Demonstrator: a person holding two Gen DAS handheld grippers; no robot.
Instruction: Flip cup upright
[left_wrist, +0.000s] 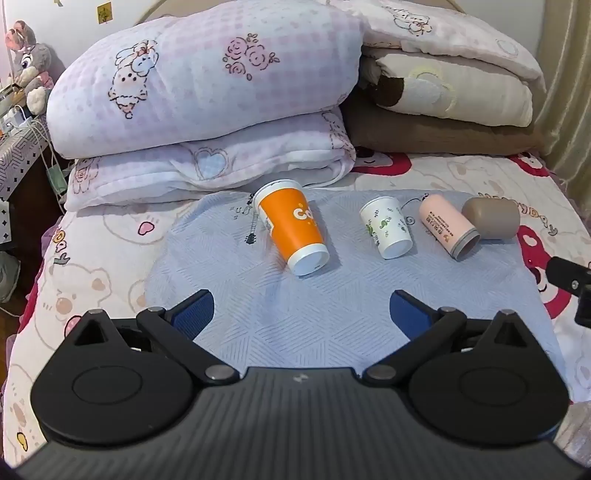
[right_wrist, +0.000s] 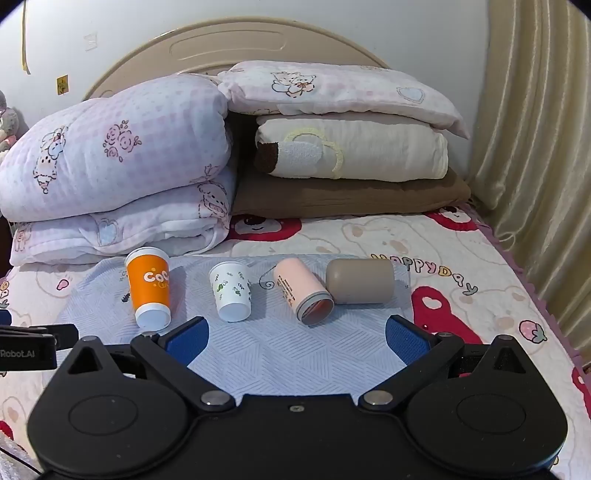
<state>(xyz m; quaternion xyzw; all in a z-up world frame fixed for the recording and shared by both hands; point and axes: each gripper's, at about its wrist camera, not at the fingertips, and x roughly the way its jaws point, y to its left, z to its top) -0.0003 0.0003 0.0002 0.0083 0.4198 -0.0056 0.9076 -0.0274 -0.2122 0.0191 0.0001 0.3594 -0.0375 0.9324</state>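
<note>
Several cups lie on their sides on a light blue mat (left_wrist: 303, 317) on the bed. From left to right: an orange paper cup (left_wrist: 291, 227) (right_wrist: 149, 286), a small white cup with green print (left_wrist: 386, 227) (right_wrist: 231, 290), a pink cup (left_wrist: 447, 225) (right_wrist: 301, 290) with its opening towards me, and a taupe cup (left_wrist: 491, 218) (right_wrist: 360, 280). My left gripper (left_wrist: 301, 310) is open and empty, short of the orange and white cups. My right gripper (right_wrist: 297, 336) is open and empty, just in front of the white and pink cups.
Folded pink-checked quilts (left_wrist: 207, 96) (right_wrist: 118, 166) and cream and brown bedding (left_wrist: 443, 99) (right_wrist: 351, 155) are stacked behind the mat. A curtain (right_wrist: 535, 147) hangs at the right. A plush toy (left_wrist: 31, 70) sits on a side table at the left.
</note>
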